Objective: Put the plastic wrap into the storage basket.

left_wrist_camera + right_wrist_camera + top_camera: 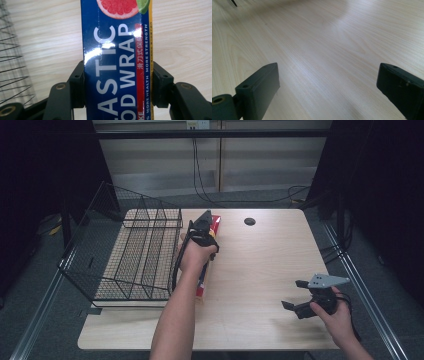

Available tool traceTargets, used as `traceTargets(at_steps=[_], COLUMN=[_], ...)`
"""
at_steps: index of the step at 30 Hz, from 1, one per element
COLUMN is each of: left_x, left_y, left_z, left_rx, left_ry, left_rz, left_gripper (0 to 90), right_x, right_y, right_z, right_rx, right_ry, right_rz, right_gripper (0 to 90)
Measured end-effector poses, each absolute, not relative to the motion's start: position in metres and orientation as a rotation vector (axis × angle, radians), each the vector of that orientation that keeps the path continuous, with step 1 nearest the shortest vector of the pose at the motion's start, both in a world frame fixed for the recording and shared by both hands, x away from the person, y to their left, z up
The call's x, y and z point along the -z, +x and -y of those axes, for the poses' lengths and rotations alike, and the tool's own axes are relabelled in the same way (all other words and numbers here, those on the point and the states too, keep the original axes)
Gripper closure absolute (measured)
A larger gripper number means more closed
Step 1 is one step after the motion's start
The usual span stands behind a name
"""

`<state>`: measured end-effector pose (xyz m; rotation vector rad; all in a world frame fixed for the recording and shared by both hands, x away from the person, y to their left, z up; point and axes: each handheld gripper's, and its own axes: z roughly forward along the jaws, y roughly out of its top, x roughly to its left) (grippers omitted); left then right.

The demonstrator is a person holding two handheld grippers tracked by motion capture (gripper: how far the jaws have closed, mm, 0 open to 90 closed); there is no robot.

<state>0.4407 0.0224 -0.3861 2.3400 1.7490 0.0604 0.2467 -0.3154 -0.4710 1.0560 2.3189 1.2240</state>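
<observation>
Clamped between my left gripper's [117, 80] jaws: one plastic wrap box [117, 50], lettering cut off. My right gripper [327, 82] hangs wide open, empty, over bare table [324, 37].

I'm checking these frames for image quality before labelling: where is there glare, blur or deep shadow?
Left gripper view: white glare streaks the plastic wrap box across its lettering, which stays readable. Right gripper view: the near fingers are soft, and the table blurs toward the far edge with a pale sheen. High view: evenly lit table, very dark surroundings, a soft shadow under the right gripper.
</observation>
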Motion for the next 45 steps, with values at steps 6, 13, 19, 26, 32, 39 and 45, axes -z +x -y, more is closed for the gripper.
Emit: traceTargets(at_steps=[6,13,19,26,32,39,45], left_x=[0.372,0.357,0.347,0.337,0.329,0.319,0.311], left_y=[0.440,0.440,0.439,0.439,0.438,0.438,0.437], left_z=[-0.037,-0.048,-0.054,-0.061,-0.066,-0.070,-0.075], left_rx=[-0.084,-0.087,-0.089,-0.103,-0.092,-0.092,-0.068], left_ry=[2.319,2.311,2.317,2.306,2.293,2.294,2.294], left_rz=[-1.778,-1.791,-1.786,-1.799,-1.810,-1.810,-1.806], left_gripper=[43.6,43.6,43.5,43.5,43.5,43.5,43.5], right_x=[0.471,0.472,0.472,0.472,0.472,0.472,0.472], right_y=[0.247,0.248,0.248,0.248,0.248,0.248,0.248], right_z=[0.315,0.314,0.315,0.314,0.314,0.314,0.315], right_rx=[-1.226,-1.219,-1.222,-1.217,-1.215,-1.218,-1.215], right_ry=[1.055,1.060,1.056,1.056,1.057,1.058,1.057], right_rz=[-2.322,-2.322,-2.318,-2.317,-2.319,-2.320,-2.315], right_gripper=[3.9,3.9,3.9,3.9,3.9,3.9,3.8])
